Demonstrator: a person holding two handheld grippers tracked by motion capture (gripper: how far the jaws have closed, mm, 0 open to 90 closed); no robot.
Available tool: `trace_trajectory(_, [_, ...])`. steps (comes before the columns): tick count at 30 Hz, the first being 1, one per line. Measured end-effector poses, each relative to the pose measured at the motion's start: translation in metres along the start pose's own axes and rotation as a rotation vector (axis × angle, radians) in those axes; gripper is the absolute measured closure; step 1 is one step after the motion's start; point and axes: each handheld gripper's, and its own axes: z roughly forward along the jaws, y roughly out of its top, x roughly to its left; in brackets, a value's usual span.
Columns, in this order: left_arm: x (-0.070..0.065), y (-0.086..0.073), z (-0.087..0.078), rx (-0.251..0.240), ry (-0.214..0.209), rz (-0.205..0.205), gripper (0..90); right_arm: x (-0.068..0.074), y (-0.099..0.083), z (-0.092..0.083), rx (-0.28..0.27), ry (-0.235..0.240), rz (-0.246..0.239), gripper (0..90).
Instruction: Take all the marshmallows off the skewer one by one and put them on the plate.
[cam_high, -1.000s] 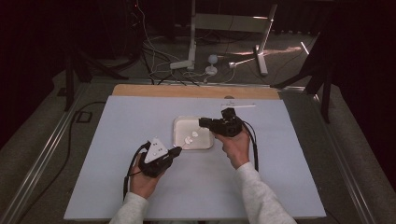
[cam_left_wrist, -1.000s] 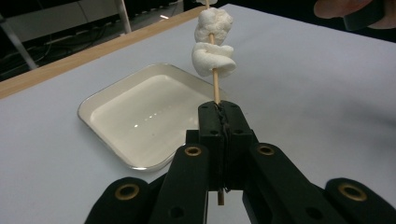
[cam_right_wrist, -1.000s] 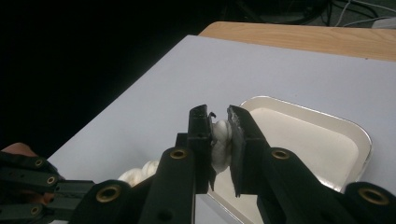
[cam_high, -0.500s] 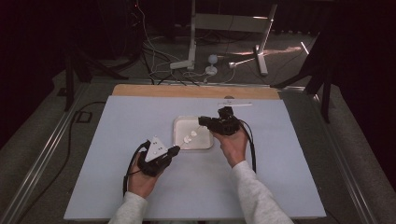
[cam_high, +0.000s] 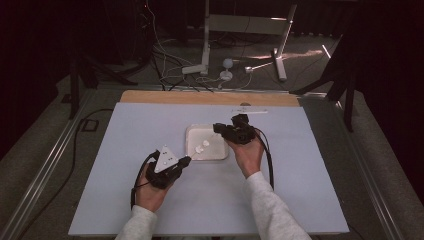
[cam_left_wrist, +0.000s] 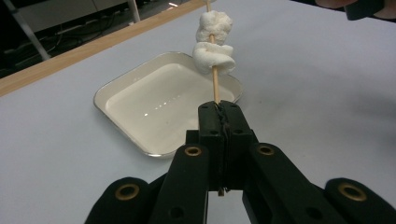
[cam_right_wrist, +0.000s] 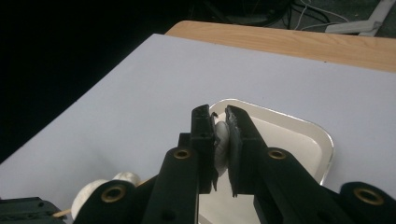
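Threading step in hand: left gripper (cam_left_wrist: 219, 109) clamped on a skewer (cam_left_wrist: 215, 84) carrying two marshmallows (cam_left_wrist: 213, 42) over the tray (cam_high: 192, 132) at table centre, right gripper (cam_right_wrist: 219, 119) pinching a third marshmallow (cam_right_wrist: 221, 140); next, probably lining it up with the skewer tip.
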Motion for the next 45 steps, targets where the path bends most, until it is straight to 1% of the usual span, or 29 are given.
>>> trace_trajectory(1, [0.001,-0.001,-0.001,0.015,0.012,0.006,90.0,-0.002,0.000,-0.004,-0.031,-0.111,-0.020,83.7])
trace_trajectory(2, [0.003,-0.003,-0.003,0.028,0.024,0.010,90.0,-0.002,0.000,-0.004,-0.031,-0.111,-0.020,83.7])
trace_trajectory(3, [0.008,-0.008,-0.007,0.023,0.024,-0.017,90.0,-0.022,0.004,-0.017,-0.084,-0.096,0.052,83.3])
trace_trajectory(4, [0.014,-0.011,-0.010,0.011,0.021,-0.051,90.0,-0.022,0.004,-0.017,-0.084,-0.096,0.052,83.3])
trace_trajectory(5, [0.019,-0.012,-0.010,-0.004,0.019,-0.078,90.0,-0.034,0.008,-0.030,-0.101,-0.083,0.070,82.1])
trace_trajectory(6, [0.020,-0.011,-0.011,-0.023,0.012,-0.091,90.0,-0.034,0.008,-0.030,-0.101,-0.083,0.070,82.1])
trace_trajectory(7, [0.019,-0.009,-0.012,-0.031,0.011,-0.085,90.0,-0.036,0.009,-0.031,-0.082,-0.057,0.056,81.3])
trace_trajectory(8, [0.018,-0.007,-0.012,-0.030,0.018,-0.075,90.0,-0.035,0.009,-0.031,-0.073,-0.055,0.037,80.6])
trace_trajectory(9, [0.017,-0.006,-0.012,-0.032,0.019,-0.072,90.0,-0.034,0.008,-0.029,-0.062,-0.038,0.026,79.8])
trace_trajectory(10, [0.017,-0.006,-0.012,-0.035,0.017,-0.074,90.0,-0.033,0.006,-0.025,-0.046,-0.007,0.028,78.7])
trace_trajectory(12, [0.016,-0.006,-0.011,-0.029,0.018,-0.066,90.0,-0.031,0.003,-0.017,-0.026,0.017,0.018,74.4])
trace_trajectory(13, [0.015,-0.006,-0.010,-0.026,0.014,-0.067,90.0,-0.030,0.001,-0.012,-0.015,0.030,0.021,73.4])
trace_trajectory(16, [0.013,-0.006,-0.006,-0.011,0.012,-0.059,90.0,-0.026,-0.002,-0.002,0.010,0.039,0.017,72.1])
trace_trajectory(18, [0.012,-0.007,-0.002,0.003,0.009,-0.057,90.0,-0.024,-0.003,0.003,0.016,0.032,0.020,72.2])
trace_trajectory(20, [0.010,-0.008,0.001,0.013,0.003,-0.051,89.9,-0.024,-0.004,0.008,0.022,0.038,0.033,72.1])
trace_trajectory(22, [0.008,-0.008,0.004,0.019,-0.005,-0.043,90.0,-0.023,-0.005,0.013,0.028,0.030,0.043,69.9])
trace_trajectory(24, [0.006,-0.007,0.007,0.023,-0.016,-0.040,90.0,-0.024,-0.006,0.016,0.031,0.028,0.053,66.6])
trace_trajectory(25, [0.005,-0.007,0.008,0.032,-0.017,-0.029,90.0,-0.024,-0.007,0.017,0.033,0.030,0.061,66.2])
trace_trajectory(29, [0.002,-0.008,0.015,0.059,-0.010,-0.023,89.9,-0.023,-0.009,0.021,0.036,0.055,0.084,63.8])
trace_trajectory(30, [0.003,-0.008,0.016,0.065,-0.008,-0.023,90.0,-0.023,-0.009,0.021,0.038,0.054,0.085,63.3])
trace_trajectory(32, [0.004,-0.008,0.017,0.069,-0.002,-0.029,89.9,-0.022,-0.010,0.022,0.041,0.065,0.089,62.8])
trace_trajectory(34, [0.005,-0.009,0.018,0.070,0.002,-0.036,90.0,-0.020,-0.011,0.023,0.048,0.063,0.083,62.3])
trace_trajectory(39, [0.007,-0.011,0.019,0.089,0.015,-0.053,90.0,-0.020,-0.014,0.026,0.070,0.071,0.090,59.2])
trace_trajectory(41, [0.009,-0.012,0.019,0.092,0.018,-0.068,90.0,-0.021,-0.014,0.026,0.073,0.073,0.090,58.5])
trace_trajectory(43, [0.011,-0.013,0.019,0.094,0.026,-0.077,90.0,-0.021,-0.014,0.026,0.076,0.061,0.083,58.0])
trace_trajectory(45, [0.012,-0.013,0.018,0.085,0.029,-0.088,90.0,-0.021,-0.014,0.025,0.085,0.055,0.080,58.0])
